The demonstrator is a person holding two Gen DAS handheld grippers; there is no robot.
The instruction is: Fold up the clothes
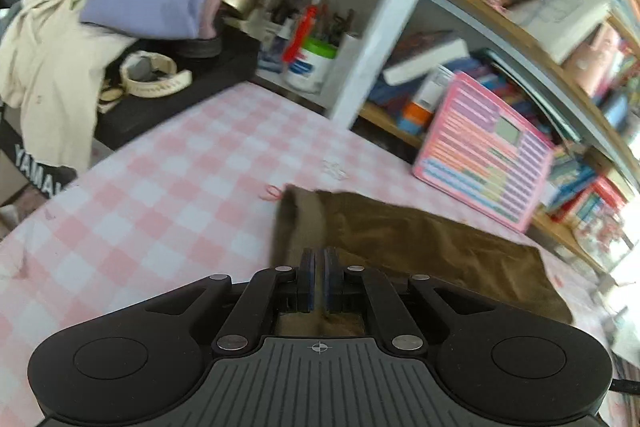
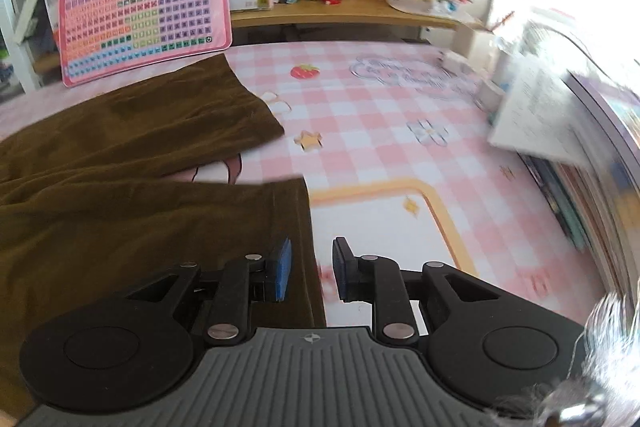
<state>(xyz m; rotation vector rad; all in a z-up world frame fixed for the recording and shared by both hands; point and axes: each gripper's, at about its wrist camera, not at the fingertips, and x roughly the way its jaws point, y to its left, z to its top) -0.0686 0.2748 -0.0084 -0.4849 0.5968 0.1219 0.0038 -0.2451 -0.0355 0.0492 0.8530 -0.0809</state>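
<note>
- Brown soft velvety trousers (image 2: 132, 163) lie flat on the pink checked tabletop (image 2: 380, 131), at the left of the right view, legs spread.
- Left claw (image 1: 319, 281) is pinched together on the brown cloth, maybe to lift it for folding.
- Right claw (image 2: 310, 269) is apart over a leg's hem, ready to pinch.

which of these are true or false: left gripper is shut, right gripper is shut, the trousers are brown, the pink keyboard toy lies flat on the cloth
1. The left gripper is shut. True; its pads look closed on the brown trousers.
2. The right gripper is shut. False; its jaws stand apart over a trouser hem.
3. The trousers are brown. True.
4. The pink keyboard toy lies flat on the checked cloth. False; it leans upright against the bookshelf.
</note>
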